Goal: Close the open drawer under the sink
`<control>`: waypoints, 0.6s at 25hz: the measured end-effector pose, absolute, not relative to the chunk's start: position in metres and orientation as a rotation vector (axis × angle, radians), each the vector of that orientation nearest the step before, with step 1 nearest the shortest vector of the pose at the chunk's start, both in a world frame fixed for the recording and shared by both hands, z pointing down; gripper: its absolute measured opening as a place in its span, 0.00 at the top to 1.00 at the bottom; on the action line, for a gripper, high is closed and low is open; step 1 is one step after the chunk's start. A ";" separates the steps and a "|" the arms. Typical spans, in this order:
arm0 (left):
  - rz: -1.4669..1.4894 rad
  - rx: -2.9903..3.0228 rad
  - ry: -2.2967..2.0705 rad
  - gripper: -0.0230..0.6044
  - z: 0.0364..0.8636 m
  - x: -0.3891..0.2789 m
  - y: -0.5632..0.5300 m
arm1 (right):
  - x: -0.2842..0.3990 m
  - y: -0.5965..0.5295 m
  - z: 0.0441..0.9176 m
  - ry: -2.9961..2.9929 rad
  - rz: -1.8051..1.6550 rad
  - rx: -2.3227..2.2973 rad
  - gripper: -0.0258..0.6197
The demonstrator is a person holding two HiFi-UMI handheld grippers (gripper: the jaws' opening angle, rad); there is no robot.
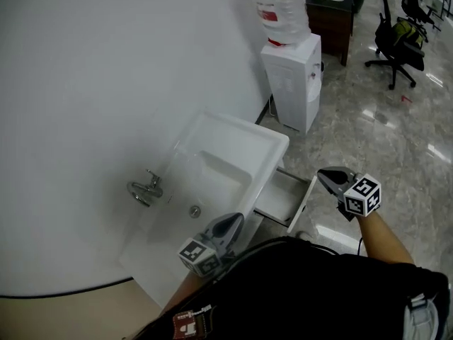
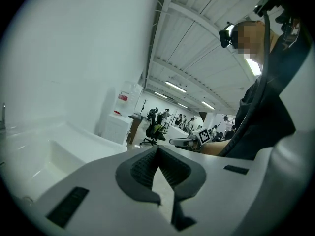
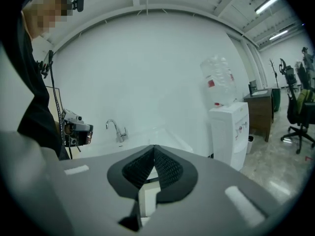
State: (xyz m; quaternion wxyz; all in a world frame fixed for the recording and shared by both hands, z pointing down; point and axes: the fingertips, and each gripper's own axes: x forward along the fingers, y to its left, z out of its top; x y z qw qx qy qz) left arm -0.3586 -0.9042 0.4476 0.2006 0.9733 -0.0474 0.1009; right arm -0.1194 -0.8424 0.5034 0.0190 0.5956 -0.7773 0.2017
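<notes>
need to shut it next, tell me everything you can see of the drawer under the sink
The drawer is white and shallow, with low walls and a flat front panel. It stands pulled out from under the sink, and the part of its inside that shows looks bare. The right gripper, jaws shut, is by the front panel's top edge; whether they touch cannot be told.

Drawer [image 1: 283, 197] rear hidden under sink [image 1: 270, 139]; water bottle [image 1: 283, 6] top cropped.
</notes>
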 end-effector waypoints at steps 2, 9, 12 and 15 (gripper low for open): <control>0.321 2.695 -0.119 0.97 0.463 -0.357 -0.902 | -0.121 -0.845 0.518 -2.411 0.639 1.839 0.96; 0.416 2.583 -0.058 0.97 0.501 -0.347 -0.882 | -0.132 -0.842 0.586 -2.362 0.727 1.797 0.96; 0.486 2.581 -0.027 0.97 0.525 -0.344 -0.877 | -0.128 -0.837 0.613 -2.331 0.754 1.783 0.96; 0.541 2.568 0.011 0.97 0.543 -0.336 -0.872 | -0.123 -0.830 0.641 -2.295 0.786 1.782 0.96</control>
